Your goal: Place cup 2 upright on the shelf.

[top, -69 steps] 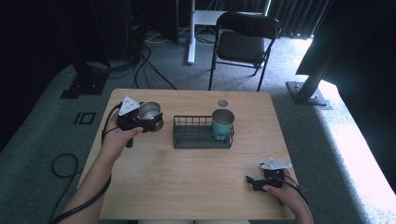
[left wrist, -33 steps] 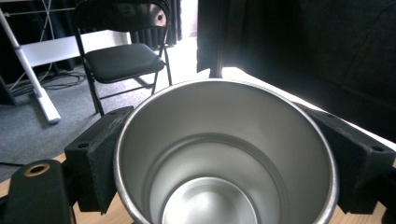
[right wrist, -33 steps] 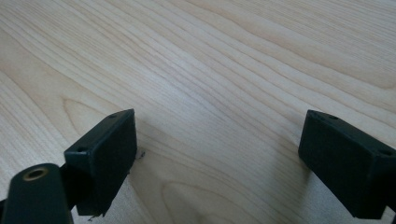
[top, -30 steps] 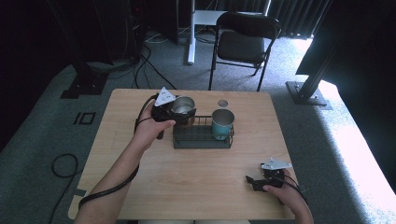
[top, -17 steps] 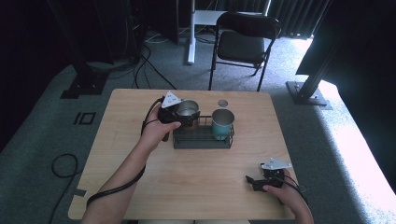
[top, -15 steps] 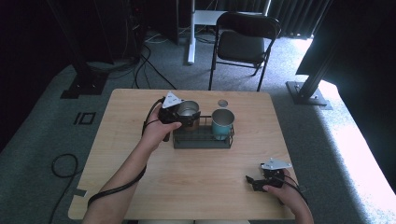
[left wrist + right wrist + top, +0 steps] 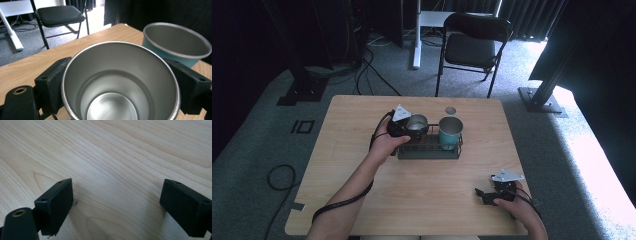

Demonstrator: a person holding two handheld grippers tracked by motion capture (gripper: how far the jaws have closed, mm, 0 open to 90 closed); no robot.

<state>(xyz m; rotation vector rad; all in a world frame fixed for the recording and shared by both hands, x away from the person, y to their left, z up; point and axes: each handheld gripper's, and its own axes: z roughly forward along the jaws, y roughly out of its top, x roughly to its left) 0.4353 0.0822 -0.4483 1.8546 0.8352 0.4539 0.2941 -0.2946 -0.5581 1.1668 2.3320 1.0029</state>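
Observation:
My left gripper (image 7: 411, 127) is shut on a steel cup (image 7: 416, 122), holding it over the left end of a dark wire basket (image 7: 430, 150). In the left gripper view the steel cup (image 7: 120, 82) sits between the two black jaws, mouth up and empty. A teal cup (image 7: 450, 132) with a steel rim stands in the basket's right end, and the teal cup (image 7: 175, 43) appears just beyond the held one. My right gripper (image 7: 488, 196) rests open near the table's front right corner; its jaws stand wide apart over bare wood (image 7: 117, 170).
A small round lid (image 7: 450, 110) lies on the table behind the basket. A black folding chair (image 7: 472, 47) stands beyond the far edge. The wooden table (image 7: 342, 150) has bare room left of and in front of the basket.
My left gripper has carried the steel cup from the table's left rear rightward to the basket's left end. The right gripper has not moved.

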